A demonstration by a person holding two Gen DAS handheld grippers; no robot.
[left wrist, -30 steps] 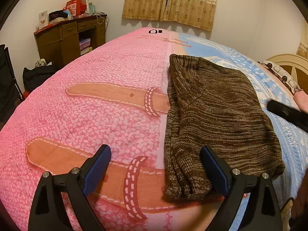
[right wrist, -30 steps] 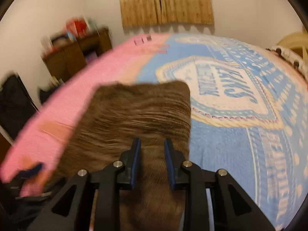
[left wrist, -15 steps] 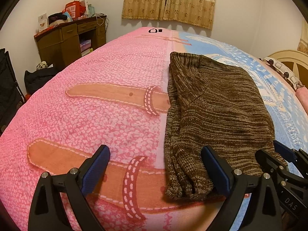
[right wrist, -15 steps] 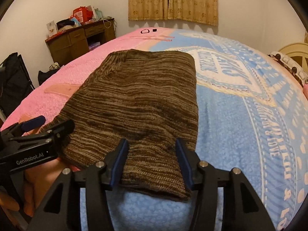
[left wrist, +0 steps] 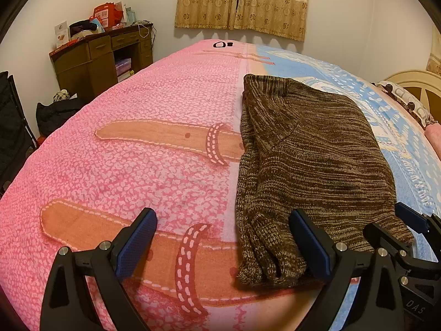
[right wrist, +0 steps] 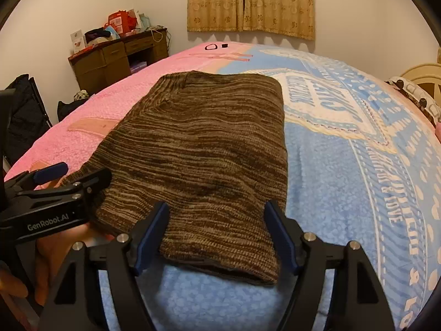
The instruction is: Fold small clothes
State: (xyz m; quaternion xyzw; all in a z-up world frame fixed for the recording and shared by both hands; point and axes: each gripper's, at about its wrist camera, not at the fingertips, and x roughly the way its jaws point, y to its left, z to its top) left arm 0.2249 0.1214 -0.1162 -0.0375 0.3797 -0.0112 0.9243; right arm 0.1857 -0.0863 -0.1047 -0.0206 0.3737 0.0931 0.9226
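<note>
Two sets of jaws, both spread wide and holding nothing. Left gripper [left wrist: 222, 244] sits low at the near left corner of the brown knit sweater [left wrist: 311, 151]; its right pad is just beside the bunched sleeve end, its left pad over bare bedspread [left wrist: 124, 171]. Right gripper [right wrist: 216, 235] straddles the near hem w/ a blue pad each side of the cloth, prob. lined up to pinch that edge for the next fold. Left gripper [right wrist: 52, 193] also shows in the right view, at the sweater's near left corner.

Sweater lies on the bed, across the pink/blue seam of the bedspread, already folded to a long rectangle, sleeve tucked along its left side. Marled brown yarn, ribbed, thick & soft; likely to sag if lifted by one corner, hence two grippers at the near end. Bedspread is printed, pebbly-looking pattern, belt-strap motifs on pink, lettering on blue. Beyond: wooden desk [left wrist: 102, 58] w/ clutter, patterned curtains [left wrist: 242, 2].
</note>
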